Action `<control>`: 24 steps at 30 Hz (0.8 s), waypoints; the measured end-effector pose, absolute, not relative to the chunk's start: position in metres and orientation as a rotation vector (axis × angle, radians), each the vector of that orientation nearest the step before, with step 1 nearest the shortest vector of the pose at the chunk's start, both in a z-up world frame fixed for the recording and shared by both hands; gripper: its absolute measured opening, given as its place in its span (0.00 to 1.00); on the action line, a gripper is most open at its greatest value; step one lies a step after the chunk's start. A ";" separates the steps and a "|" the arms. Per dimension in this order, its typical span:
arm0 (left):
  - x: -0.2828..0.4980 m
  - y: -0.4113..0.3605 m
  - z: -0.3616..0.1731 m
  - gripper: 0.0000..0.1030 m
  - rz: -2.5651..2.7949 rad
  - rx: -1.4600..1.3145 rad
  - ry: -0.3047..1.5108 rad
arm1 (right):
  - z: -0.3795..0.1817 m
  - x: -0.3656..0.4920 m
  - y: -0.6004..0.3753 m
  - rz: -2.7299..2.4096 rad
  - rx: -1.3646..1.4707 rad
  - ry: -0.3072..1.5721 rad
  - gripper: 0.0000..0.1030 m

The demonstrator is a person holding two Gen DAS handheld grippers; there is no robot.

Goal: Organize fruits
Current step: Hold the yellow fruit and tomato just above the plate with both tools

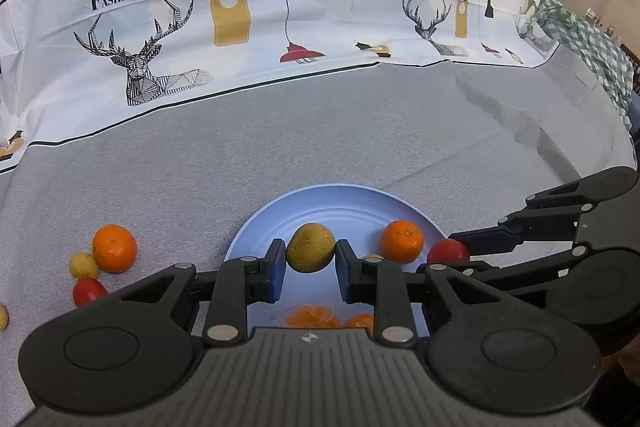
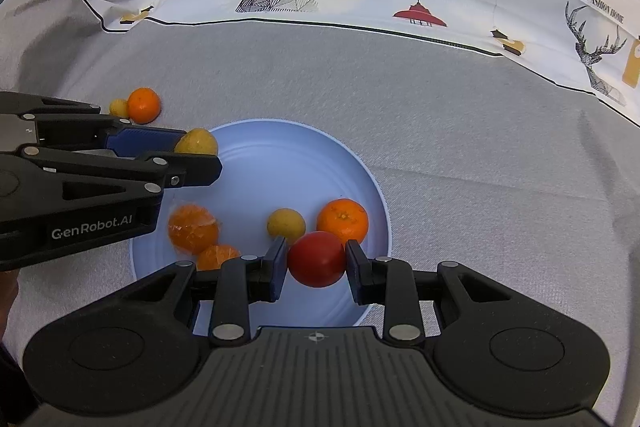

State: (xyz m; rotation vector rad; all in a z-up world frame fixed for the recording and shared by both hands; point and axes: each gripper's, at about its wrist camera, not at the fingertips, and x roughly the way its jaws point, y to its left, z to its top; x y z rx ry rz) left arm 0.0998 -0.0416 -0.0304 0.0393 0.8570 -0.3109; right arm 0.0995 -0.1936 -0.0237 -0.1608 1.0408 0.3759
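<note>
Both grippers hover over the blue plate [image 2: 376, 195], probably for drop-off: left gripper [image 1: 311, 253] pinches a yellow-green fruit [image 1: 311, 247], right gripper [image 2: 316, 259] squeezes a tomato [image 2: 316, 259]. Other fruits wait on the tablecloth [image 1: 360, 131].

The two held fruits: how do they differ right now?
The left gripper is shut on a yellow-green fruit with dull, speckled skin; the right gripper is shut on a red tomato with smooth, glossy skin. The yellow-green fruit sits near the plate rim; the tomato is further in, beside an orange. Both are round and held over the plate.
</note>
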 end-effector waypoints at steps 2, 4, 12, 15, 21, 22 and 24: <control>0.099 -0.042 -0.030 0.28 -0.311 0.039 0.857 | -0.024 0.100 -0.193 0.376 -0.161 1.042 0.31; 0.099 -0.042 -0.030 0.28 -0.311 0.038 0.856 | -0.024 0.100 -0.193 0.377 -0.161 1.042 0.31; 0.100 -0.043 -0.031 0.28 -0.315 0.042 0.859 | -0.025 0.098 -0.192 0.380 -0.163 1.045 0.31; 0.101 -0.044 -0.031 0.28 -0.317 0.043 0.859 | -0.026 0.098 -0.191 0.382 -0.165 1.047 0.31; 0.101 -0.045 -0.032 0.28 -0.324 0.041 0.859 | -0.026 0.098 -0.191 0.384 -0.166 1.049 0.31; 0.101 -0.045 -0.032 0.28 -0.326 0.040 0.858 | -0.026 0.098 -0.191 0.383 -0.165 1.050 0.31; 0.100 -0.047 -0.031 0.28 -0.328 0.040 0.858 | -0.027 0.098 -0.191 0.383 -0.165 1.049 0.31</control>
